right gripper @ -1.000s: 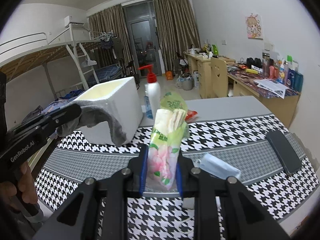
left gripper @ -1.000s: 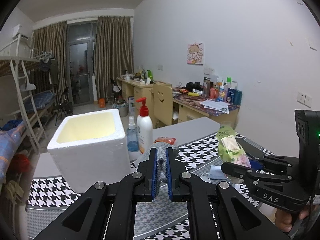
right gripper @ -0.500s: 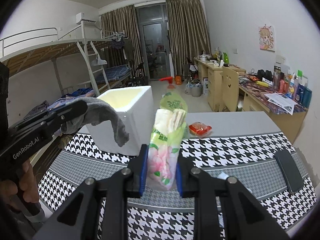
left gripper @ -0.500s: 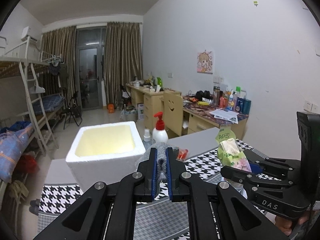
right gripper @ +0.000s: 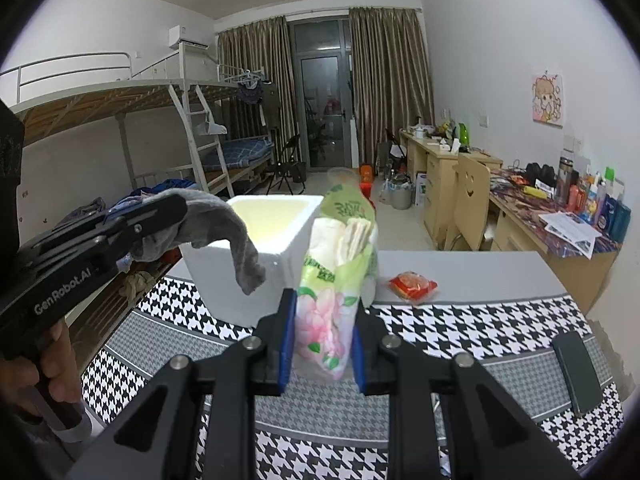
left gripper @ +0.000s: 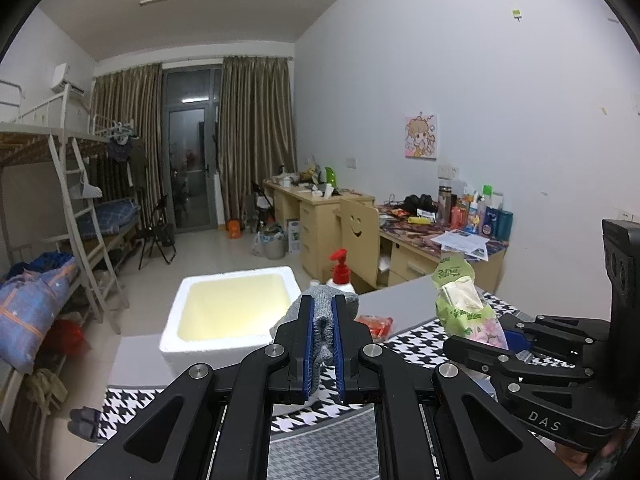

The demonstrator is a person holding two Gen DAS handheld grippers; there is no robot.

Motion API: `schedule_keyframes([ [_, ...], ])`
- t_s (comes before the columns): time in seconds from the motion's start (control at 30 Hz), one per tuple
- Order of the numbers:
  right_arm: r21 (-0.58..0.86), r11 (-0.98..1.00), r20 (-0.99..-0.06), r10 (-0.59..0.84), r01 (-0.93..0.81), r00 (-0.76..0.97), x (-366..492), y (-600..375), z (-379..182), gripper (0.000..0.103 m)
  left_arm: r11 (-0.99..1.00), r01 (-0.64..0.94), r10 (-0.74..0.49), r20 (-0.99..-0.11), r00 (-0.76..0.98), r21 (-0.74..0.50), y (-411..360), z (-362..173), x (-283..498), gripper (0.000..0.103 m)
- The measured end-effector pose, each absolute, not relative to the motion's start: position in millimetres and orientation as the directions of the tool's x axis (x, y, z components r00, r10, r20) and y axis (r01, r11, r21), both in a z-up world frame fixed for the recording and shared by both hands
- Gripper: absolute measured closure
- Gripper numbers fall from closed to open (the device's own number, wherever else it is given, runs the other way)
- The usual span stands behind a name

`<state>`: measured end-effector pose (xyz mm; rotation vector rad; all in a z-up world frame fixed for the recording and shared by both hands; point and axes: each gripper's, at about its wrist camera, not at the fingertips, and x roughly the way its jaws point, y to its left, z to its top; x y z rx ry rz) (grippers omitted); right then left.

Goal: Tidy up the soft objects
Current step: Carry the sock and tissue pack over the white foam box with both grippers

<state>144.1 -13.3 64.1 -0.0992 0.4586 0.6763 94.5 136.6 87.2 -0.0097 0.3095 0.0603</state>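
Both tongs are loaded above the bench (right gripper: 460, 272). Left tongs (left gripper: 321, 312) are clamped on a grey sock (left gripper: 320, 334) near the foam box (left gripper: 224, 344). Right tongs (right gripper: 322, 332) pinch a tissue pack (right gripper: 336, 280) upright, right of the box.

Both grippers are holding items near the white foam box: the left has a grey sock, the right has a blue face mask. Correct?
Not quite. The right gripper holds a green floral tissue pack, not a mask, as the right wrist view shows. The left gripper does clamp the grey sock, near the foam box.

Table (right gripper: 460, 268): foam box (right gripper: 280, 264), phone (right gripper: 578, 372).
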Motion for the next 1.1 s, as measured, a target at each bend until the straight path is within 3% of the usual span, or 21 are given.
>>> schedule_keyframes([
  [1.1, -0.011, 0.753, -0.424, 0.592, -0.658, 0.685, 158, 36, 89, 0.075, 0.987, -0.161, 0.162, -0.262, 0.951, 0.026, 174, 116, 121, 0.094],
])
